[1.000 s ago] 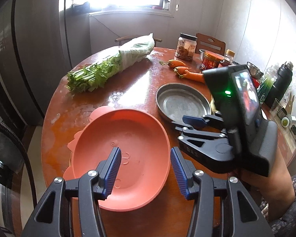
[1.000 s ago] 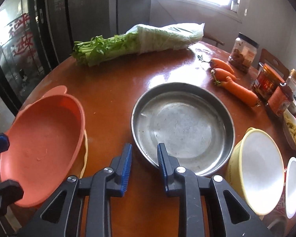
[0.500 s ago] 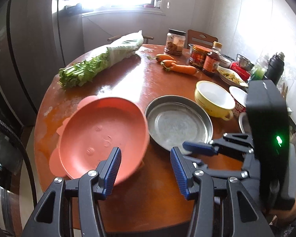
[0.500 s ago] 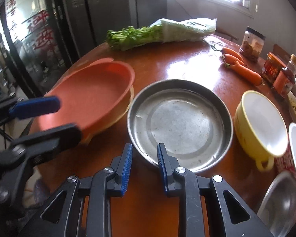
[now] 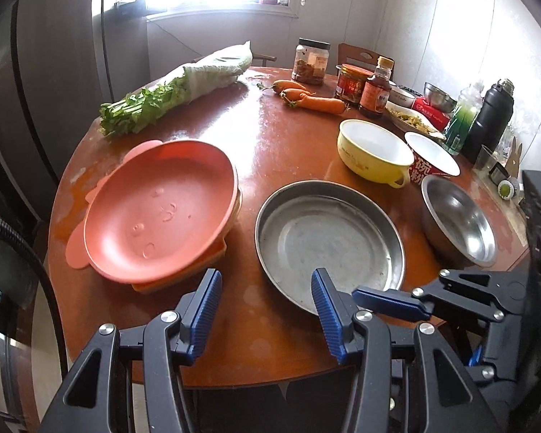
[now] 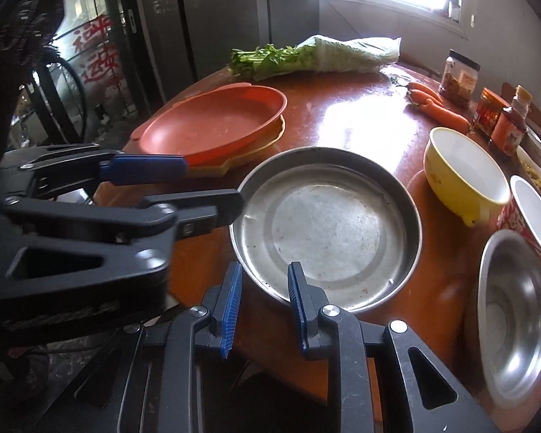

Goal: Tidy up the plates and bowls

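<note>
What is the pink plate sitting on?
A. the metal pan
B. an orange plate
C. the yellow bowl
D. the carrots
B: the pink plate sits on an orange plate whose edge peeks out beneath it, apart from the pan.

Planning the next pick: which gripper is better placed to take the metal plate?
Right. The right gripper sits open at the near rim of the metal plate; the left gripper is open over bare table between both plates.
</note>
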`<act>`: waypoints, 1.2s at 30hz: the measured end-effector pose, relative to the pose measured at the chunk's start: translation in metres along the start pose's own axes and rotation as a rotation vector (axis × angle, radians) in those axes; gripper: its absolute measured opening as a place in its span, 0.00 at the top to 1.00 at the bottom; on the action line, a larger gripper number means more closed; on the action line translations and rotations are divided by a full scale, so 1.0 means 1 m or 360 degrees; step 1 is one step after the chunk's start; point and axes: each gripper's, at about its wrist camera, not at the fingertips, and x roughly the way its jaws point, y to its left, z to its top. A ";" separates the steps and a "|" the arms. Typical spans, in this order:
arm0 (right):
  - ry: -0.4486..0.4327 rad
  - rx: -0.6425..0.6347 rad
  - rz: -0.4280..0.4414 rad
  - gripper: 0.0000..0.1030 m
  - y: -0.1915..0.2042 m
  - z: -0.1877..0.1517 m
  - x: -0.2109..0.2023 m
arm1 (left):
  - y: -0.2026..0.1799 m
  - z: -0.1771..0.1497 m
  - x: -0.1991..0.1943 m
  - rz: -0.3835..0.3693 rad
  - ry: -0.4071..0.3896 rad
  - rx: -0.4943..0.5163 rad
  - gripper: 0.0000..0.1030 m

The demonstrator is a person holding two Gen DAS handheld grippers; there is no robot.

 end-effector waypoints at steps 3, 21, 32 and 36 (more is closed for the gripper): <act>-0.0003 -0.0006 0.0011 0.74 0.001 -0.007 -0.005 | -0.003 -0.005 0.004 0.0013 0.0022 0.0005 0.50; -0.0176 0.0360 -0.0140 0.51 -0.044 -0.026 -0.039 | -0.010 -0.006 0.019 0.0057 0.0038 -0.0017 0.50; -0.0173 0.0532 -0.0139 0.51 -0.061 -0.022 -0.014 | -0.013 -0.005 0.034 0.0089 0.0060 -0.0015 0.50; -0.0180 0.0547 -0.0170 0.53 -0.066 -0.018 -0.004 | -0.012 -0.003 0.040 0.0110 0.0067 -0.0042 0.50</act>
